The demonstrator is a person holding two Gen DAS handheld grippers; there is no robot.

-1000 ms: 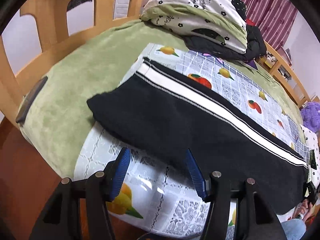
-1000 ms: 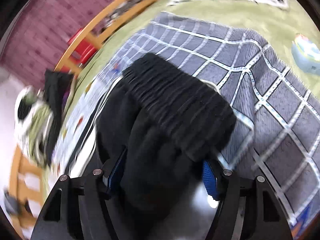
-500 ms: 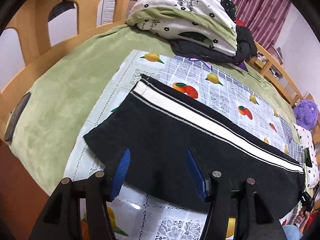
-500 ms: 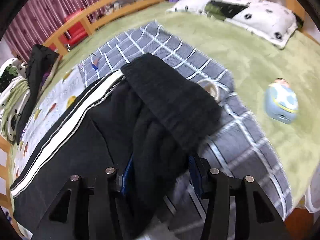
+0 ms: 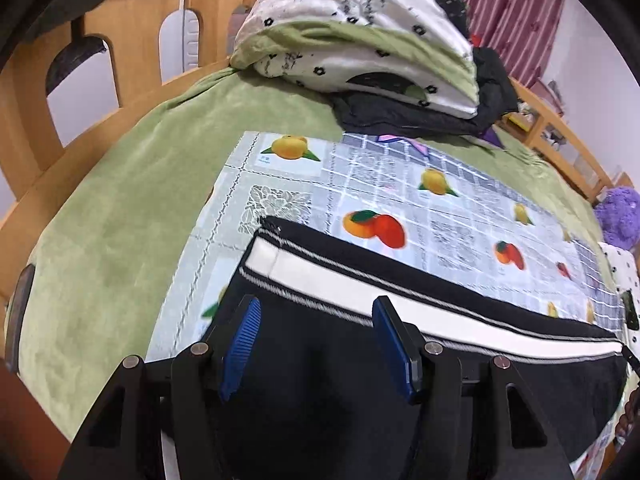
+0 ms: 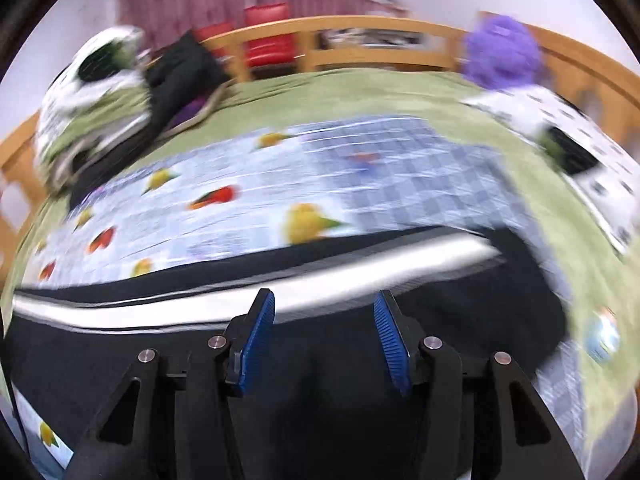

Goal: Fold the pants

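Black pants [image 5: 460, 364] with a white side stripe lie flat across a fruit-print cloth [image 5: 400, 188] on the bed. My left gripper [image 5: 316, 336] is open, its blue pads over the leg-hem end of the pants, holding nothing. In the blurred right wrist view the pants [image 6: 120, 340] stretch from left to right with the stripe on the far side. My right gripper [image 6: 324, 332] is open above the black fabric near the waist end, holding nothing.
A folded floral quilt on dark clothes [image 5: 372, 36] sits at the back of the green bedspread [image 5: 112, 220]. A wooden bed rail [image 6: 360, 44], a purple plush [image 6: 500, 52], a pillow [image 6: 580, 152] and a small blue toy [image 6: 604, 336] are around the bed.
My right gripper has let go of the waist end, opened and swung left over the pants. My left gripper has moved forward over the hem end.
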